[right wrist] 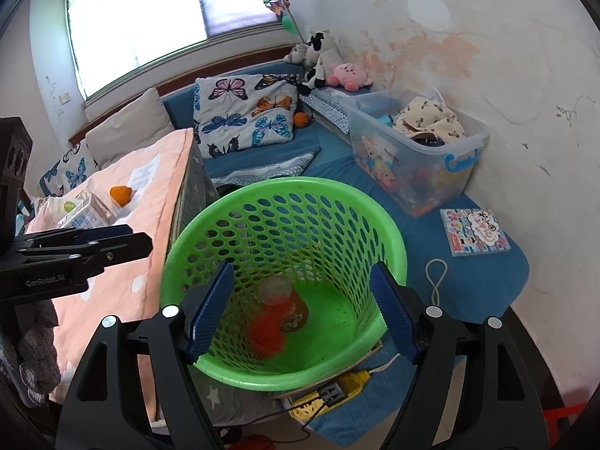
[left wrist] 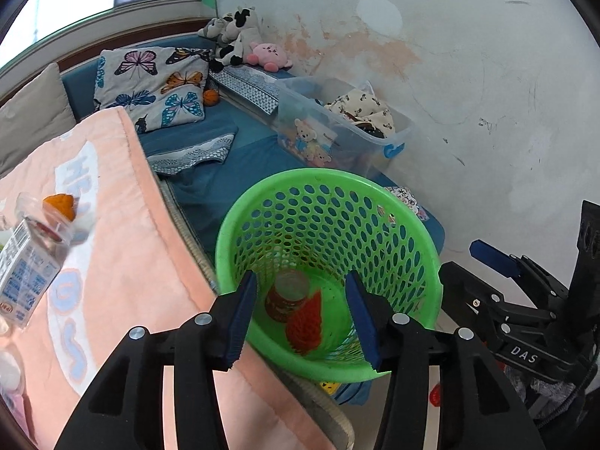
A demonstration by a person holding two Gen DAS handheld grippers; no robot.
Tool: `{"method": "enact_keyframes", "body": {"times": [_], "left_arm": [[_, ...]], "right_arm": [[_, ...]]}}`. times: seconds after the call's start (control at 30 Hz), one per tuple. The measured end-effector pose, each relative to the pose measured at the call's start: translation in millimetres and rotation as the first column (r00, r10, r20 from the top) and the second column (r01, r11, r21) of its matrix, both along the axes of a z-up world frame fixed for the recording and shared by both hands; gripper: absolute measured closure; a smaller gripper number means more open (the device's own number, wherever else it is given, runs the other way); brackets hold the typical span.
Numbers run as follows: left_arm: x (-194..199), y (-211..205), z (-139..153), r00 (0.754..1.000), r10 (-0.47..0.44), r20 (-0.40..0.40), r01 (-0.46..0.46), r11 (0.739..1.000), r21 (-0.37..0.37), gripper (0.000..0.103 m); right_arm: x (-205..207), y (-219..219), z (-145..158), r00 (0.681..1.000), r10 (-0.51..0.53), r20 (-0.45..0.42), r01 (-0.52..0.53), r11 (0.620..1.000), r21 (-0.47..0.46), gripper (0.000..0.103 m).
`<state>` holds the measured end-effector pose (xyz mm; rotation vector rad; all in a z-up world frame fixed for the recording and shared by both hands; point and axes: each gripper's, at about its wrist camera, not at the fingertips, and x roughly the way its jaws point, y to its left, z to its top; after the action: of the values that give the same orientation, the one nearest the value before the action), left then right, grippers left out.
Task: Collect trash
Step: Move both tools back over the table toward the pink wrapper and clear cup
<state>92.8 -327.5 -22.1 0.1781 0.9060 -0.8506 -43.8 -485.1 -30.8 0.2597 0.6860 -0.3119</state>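
Note:
A green perforated waste basket (left wrist: 412, 225) (right wrist: 390, 232) stands beside the bed. Inside it lie a red-labelled cup (left wrist: 287, 294) (right wrist: 283, 302) and a red foam net (left wrist: 305, 324) (right wrist: 264, 332). My left gripper (left wrist: 302, 320) is open and empty above the basket's mouth. My right gripper (right wrist: 302, 311) is open and empty above the basket too. On the pink blanket (left wrist: 131, 262) (right wrist: 150, 195) lie a milk carton (left wrist: 24, 273) (right wrist: 80, 217), a clear plastic cup (left wrist: 41, 217) (right wrist: 103, 197) and an orange peel (left wrist: 60, 204) (right wrist: 120, 193).
A clear storage box (left wrist: 337, 131) (right wrist: 416, 150) with clothes stands by the stained wall. A butterfly pillow (left wrist: 150, 86) (right wrist: 243, 112) and plush toys (left wrist: 240, 37) (right wrist: 322, 60) lie on the blue mat. A booklet (right wrist: 474, 230) and a yellow power strip (right wrist: 330, 393) lie near the basket.

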Motion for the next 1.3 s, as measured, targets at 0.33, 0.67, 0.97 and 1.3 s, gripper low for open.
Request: {"method": "enact_keyframes", "body": {"times": [0.33, 0.67, 0.97, 1.3], "left_arm": [[-3, 67, 11, 0.991, 0.133, 0.034, -0.133, 0.991, 0.005, 0.050], [7, 165, 12, 0.925, 0.369, 0.086, -0.372, 0.928, 0.029, 0.040], [26, 268, 10, 0.785, 0.611, 0.105, -0.617, 0.786, 0.039, 0.040], [41, 368, -6, 0.616, 0.788, 0.022, -0.788, 0.614, 0.047, 0.040]], "right_arm": [[9, 26, 9, 0.997, 0.071, 0.023, -0.071, 0.997, 0.000, 0.025], [34, 69, 20, 0.983, 0.182, 0.037, -0.182, 0.983, -0.011, 0.023], [64, 117, 20, 0.952, 0.305, 0.026, -0.305, 0.952, 0.001, 0.023], [96, 180, 19, 0.891, 0.453, 0.019, -0.453, 0.891, 0.012, 0.023]]}}
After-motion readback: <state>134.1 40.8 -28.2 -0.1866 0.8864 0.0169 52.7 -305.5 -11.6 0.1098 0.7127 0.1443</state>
